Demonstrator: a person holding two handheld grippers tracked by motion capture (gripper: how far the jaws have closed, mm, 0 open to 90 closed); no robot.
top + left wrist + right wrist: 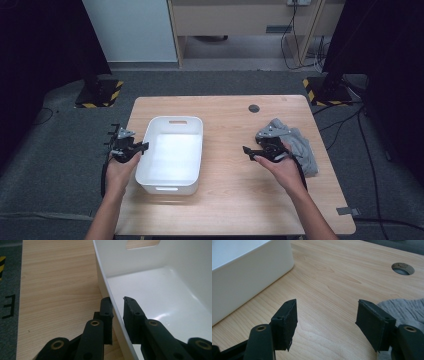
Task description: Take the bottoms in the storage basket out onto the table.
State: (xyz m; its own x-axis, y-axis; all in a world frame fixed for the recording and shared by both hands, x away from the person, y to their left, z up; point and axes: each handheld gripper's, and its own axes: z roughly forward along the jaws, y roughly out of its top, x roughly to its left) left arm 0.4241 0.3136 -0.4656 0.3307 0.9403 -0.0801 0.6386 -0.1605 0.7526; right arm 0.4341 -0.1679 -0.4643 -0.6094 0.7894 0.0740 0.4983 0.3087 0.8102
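The left gripper (117,312) has its jaws clamped on the side wall of the white bin (160,290), one jaw outside against the wall and the other inside, with the bin's floor stretching beyond them. The right gripper (325,322) has its jaws spread with only bare worktop (332,277) between them; the grey cloth (404,308) lies just beside and behind one jaw, the bin off past the other.

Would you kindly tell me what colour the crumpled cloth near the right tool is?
The cloth is plain grey, clearest in the high view.
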